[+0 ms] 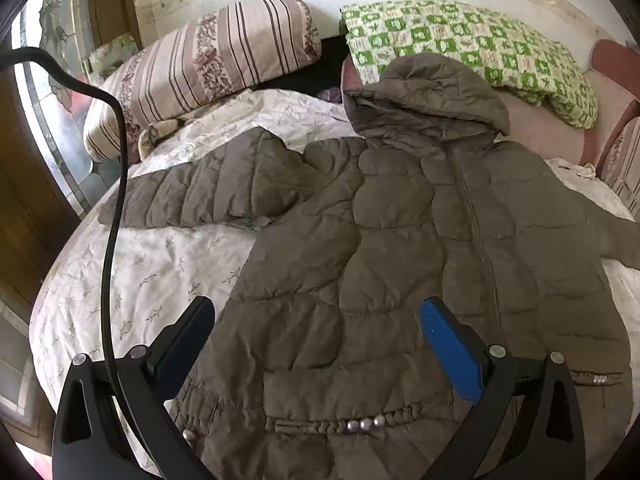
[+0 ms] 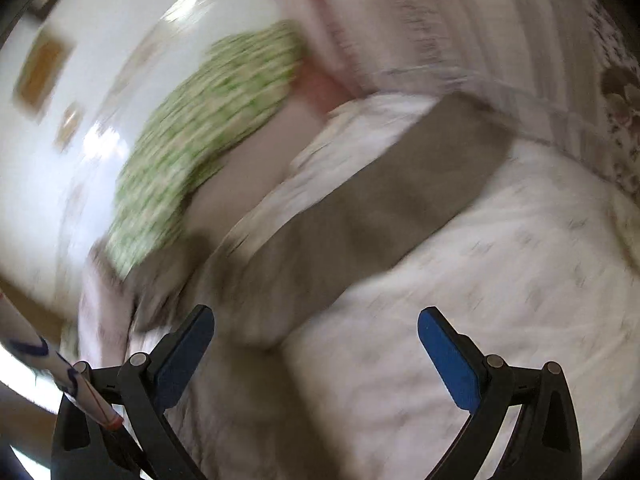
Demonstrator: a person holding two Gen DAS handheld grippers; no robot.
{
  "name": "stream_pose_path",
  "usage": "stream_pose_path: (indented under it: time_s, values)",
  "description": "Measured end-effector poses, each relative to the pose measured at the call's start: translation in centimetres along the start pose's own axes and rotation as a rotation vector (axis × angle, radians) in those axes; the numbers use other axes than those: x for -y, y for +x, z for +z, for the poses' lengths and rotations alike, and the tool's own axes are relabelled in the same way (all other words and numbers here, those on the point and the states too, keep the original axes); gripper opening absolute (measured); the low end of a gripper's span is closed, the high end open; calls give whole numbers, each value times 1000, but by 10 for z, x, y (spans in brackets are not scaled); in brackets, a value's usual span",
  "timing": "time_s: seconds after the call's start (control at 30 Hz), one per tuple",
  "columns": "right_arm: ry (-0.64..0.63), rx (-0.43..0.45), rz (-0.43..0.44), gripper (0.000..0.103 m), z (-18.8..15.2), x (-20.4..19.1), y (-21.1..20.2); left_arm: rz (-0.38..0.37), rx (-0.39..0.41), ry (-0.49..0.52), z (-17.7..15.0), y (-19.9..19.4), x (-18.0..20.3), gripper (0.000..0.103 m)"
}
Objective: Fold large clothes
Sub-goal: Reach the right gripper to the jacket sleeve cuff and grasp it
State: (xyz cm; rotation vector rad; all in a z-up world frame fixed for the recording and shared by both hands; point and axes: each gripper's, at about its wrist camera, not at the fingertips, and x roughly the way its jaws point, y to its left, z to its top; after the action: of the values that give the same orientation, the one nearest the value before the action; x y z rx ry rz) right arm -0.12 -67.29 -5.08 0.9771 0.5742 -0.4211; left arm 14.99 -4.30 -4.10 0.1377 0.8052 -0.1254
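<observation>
A brown quilted hooded jacket (image 1: pixel 420 240) lies spread front-up on a white floral bedspread (image 1: pixel 152 272), hood toward the pillows. Its left sleeve (image 1: pixel 208 188) is bent across toward the body. My left gripper (image 1: pixel 316 312) hovers open over the jacket's lower hem, with nothing between its blue-padded fingers. In the blurred right wrist view, the jacket's other sleeve (image 2: pixel 360 200) stretches out over the bedspread (image 2: pixel 500 280). My right gripper (image 2: pixel 316 320) is open above the bedspread, just short of that sleeve, holding nothing.
A striped pillow (image 1: pixel 200 64) and a green checked pillow (image 1: pixel 472 48) lie at the head of the bed. A black cable (image 1: pixel 116 208) hangs on the left. Wooden door and glass panel stand left of the bed. The green pillow (image 2: pixel 208 136) shows blurred in the right view.
</observation>
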Motion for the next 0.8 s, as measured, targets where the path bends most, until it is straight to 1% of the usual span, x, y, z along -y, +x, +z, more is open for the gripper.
stream_pose_path:
  time_s: [0.07, 0.13, 0.17, 0.27, 0.33, 0.37, 0.4, 0.47, 0.53, 0.57, 0.6, 0.63, 0.67, 0.7, 0.73, 0.8]
  values:
    - [65, 21, -45, 103, 22, 20, 14, 4, -7, -2, 2, 6, 0, 102]
    - [113, 41, -78, 98, 41, 37, 30, 13, -15, 7, 3, 10, 1, 102]
    - [125, 55, -98, 93, 48, 44, 35, 12, -16, 5, 4, 12, 0, 102]
    - [173, 88, -153, 93, 63, 65, 54, 20, -20, 3, 5, 16, -1, 102]
    - [177, 100, -184, 92, 70, 76, 66, 19, -28, 5, 5, 20, -1, 102]
    - [178, 97, -205, 89, 73, 82, 74, 17, -33, 8, 4, 21, -1, 102]
    - [182, 93, -221, 81, 78, 87, 83, 19, -36, 11, 4, 23, 0, 102]
    - [203, 95, -218, 70, 81, 97, 91, 21, -39, 19, 4, 26, 2, 102]
    - [169, 119, -225, 69, 89, 98, 96, 27, -40, 29, 3, 27, 4, 102]
    - [149, 120, -224, 65, 92, 97, 98, 28, -39, 33, 3, 28, 5, 102]
    - [134, 113, -215, 52, 96, 98, 101, 31, -37, 37, 3, 28, 6, 102]
    - [133, 106, -209, 42, 96, 99, 102, 34, -38, 41, 3, 28, 7, 102]
    - [151, 103, -179, 19, 97, 100, 100, 35, -38, 44, 3, 29, 8, 102]
    - [156, 122, -162, 17, 96, 99, 94, 34, -39, 46, 3, 29, 9, 102]
    - [148, 141, -154, 16, 95, 97, 87, 35, -38, 45, 4, 29, 8, 102]
    - [81, 178, -140, 16, 98, 74, 70, 35, -33, 38, 4, 27, 6, 102]
